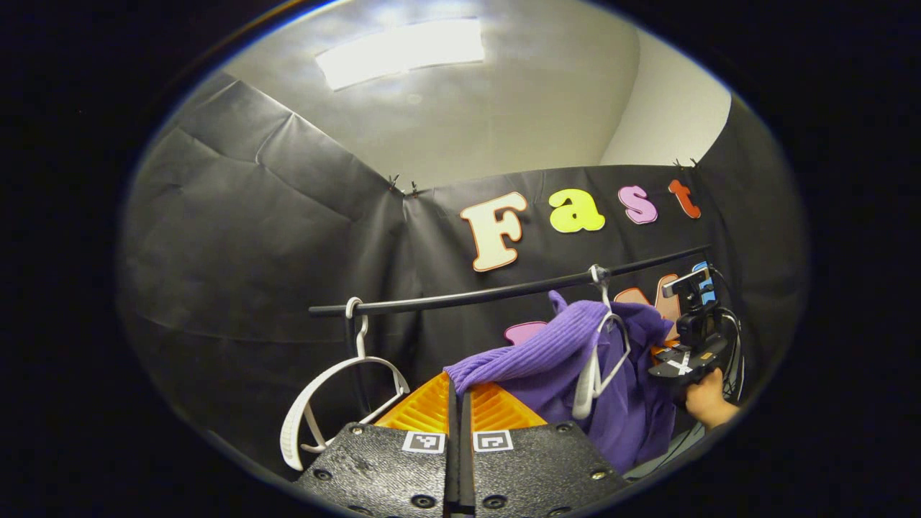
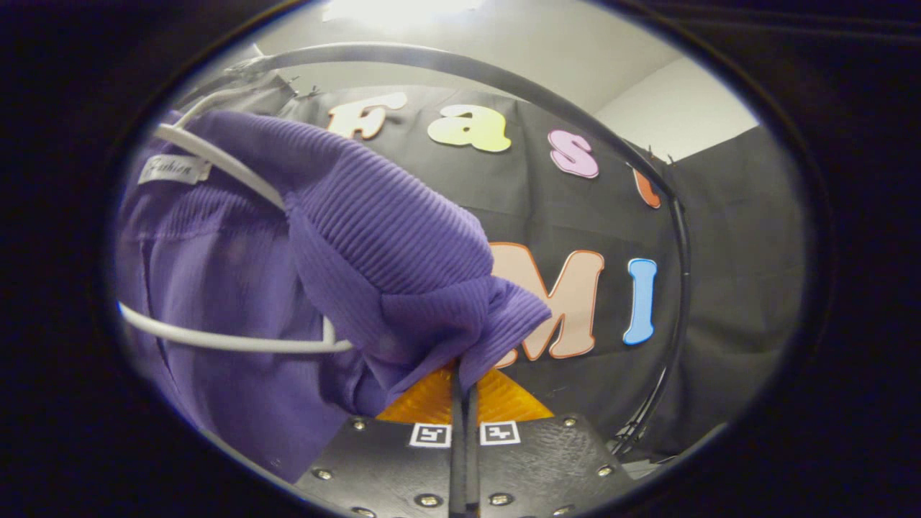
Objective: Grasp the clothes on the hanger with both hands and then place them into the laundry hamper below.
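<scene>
A purple knit sweater (image 1: 619, 403) hangs on a white hanger (image 1: 593, 374) from the black rail (image 1: 504, 291). One sleeve (image 1: 518, 352) stretches out to my left gripper (image 1: 457, 385), whose fingers are shut on its end. In the right gripper view the sweater (image 2: 388, 244) is close up, still draped over the white hanger (image 2: 216, 339). My right gripper (image 2: 464, 374) is shut on a fold of its shoulder. In the left gripper view the right gripper (image 1: 683, 360) sits at the sweater's far side, held by a hand (image 1: 709, 404).
An empty white hanger (image 1: 316, 403) hangs at the left end of the rail. The rail (image 2: 665, 208) curves over and down the right side in the right gripper view. Black cloth walls close in behind and on both sides.
</scene>
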Tool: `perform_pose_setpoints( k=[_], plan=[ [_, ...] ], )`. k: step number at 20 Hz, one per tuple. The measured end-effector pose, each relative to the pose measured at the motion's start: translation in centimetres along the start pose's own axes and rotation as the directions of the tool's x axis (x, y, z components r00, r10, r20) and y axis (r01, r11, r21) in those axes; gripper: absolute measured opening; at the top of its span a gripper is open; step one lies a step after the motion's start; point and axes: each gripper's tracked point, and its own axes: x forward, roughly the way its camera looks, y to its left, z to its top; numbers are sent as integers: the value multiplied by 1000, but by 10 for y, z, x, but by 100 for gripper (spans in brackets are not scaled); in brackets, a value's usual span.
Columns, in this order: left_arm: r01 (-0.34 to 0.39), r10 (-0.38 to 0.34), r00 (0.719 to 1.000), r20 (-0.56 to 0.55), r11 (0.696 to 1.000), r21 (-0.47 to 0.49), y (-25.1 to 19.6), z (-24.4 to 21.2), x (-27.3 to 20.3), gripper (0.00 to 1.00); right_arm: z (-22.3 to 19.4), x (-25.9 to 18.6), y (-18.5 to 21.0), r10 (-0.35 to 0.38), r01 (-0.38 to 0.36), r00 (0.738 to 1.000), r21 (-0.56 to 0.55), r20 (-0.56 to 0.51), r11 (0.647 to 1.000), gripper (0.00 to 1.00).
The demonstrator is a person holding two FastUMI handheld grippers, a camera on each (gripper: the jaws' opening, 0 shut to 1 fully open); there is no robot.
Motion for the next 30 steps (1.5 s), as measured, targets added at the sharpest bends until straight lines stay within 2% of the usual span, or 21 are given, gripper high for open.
perform_pose_setpoints(
  k=[1, 6, 7, 8, 12, 16, 19, 21, 25, 30],
  plan=[
    [1, -1, 1000, 5, 1000, -4, -2, 0, 6, 0, 3, 6, -3, -10, 10, 1000, 8, 3, 1000, 0],
    [4, -4, 1000, 3, 1000, -5, -10, -7, 29, 0, 19, 30, -19, -44, 43, 998, 35, 35, 998, 0],
    [-3, 3, 1000, 2, 1000, -15, -11, -7, 34, 0, 19, 36, -20, -46, 45, 998, 42, 32, 998, 5],
    [-4, 4, 1000, -1, 1000, -19, -11, -8, 38, 0, 20, 42, -20, -43, 41, 999, 54, 26, 998, 0],
    [-19, 18, 1000, -8, 1000, -24, -10, -13, 52, 0, 22, 70, -23, -40, 39, 999, 93, 14, 995, 0],
    [-26, 24, 999, -40, 999, -34, -12, -33, 65, 0, 0, 97, -33, -45, 51, 998, 145, -47, 988, 0],
    [-22, 18, 996, -84, 999, -49, -13, -59, 62, 0, -29, 96, -33, -33, 46, 997, 207, -65, 977, 1],
    [-20, 14, 996, -93, 998, -63, -18, -70, 60, 0, -45, 87, -34, -42, 53, 997, 199, -63, 979, 0],
    [-7, -6, 989, -148, 996, -89, -32, -97, 50, 0, -84, 68, -23, 4, 30, 990, 245, -140, 969, 0],
    [3, -31, 975, -219, 992, -128, -44, -125, 31, 0, -101, 23, -17, 22, 10, 987, 194, -160, 981, 0]
  ],
)
